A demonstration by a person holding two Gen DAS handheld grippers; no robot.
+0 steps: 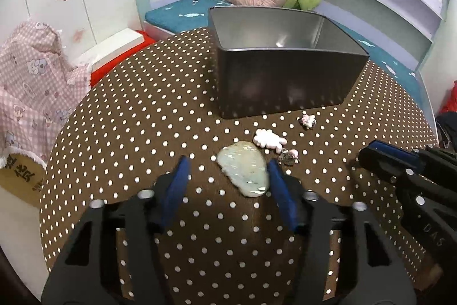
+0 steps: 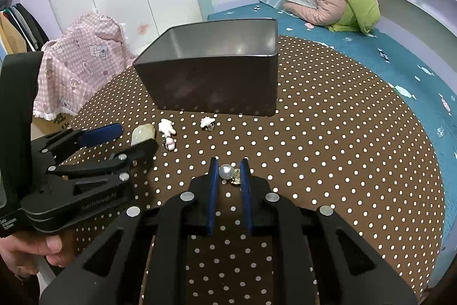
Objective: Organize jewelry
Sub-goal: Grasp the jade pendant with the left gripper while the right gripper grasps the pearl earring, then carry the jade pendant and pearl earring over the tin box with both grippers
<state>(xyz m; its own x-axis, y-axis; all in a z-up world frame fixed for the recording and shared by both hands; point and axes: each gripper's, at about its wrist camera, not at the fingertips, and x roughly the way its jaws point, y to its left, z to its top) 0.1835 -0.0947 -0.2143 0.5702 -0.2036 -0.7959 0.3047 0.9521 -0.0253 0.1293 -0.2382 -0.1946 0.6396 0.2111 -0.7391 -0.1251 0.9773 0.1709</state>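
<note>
Blue-padded fingers of the right tool (image 2: 228, 172) are closing around the pearl earring (image 2: 226, 171), pads not quite pinching it yet, on the near worktop (image 2: 328, 139). Left tool (image 1: 228, 170) is hanging wide open around the jade pendant (image 1: 244, 172), whose long axis is running near-to-far, hugging its right finger; the tin (image 1: 280, 82) is waiting straight beyond.

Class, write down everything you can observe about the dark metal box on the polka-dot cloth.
The metal box is a rectangular, lidless tin with dark, slightly glossy outer walls and a dull silvery inside. It stands upright on the brown polka-dot cloth, mouth up. No contents show, though its floor is mostly hidden. Small pink-and-white trinkets lie on the cloth just before its near wall, not touching it. Neither gripper touches it.
</note>
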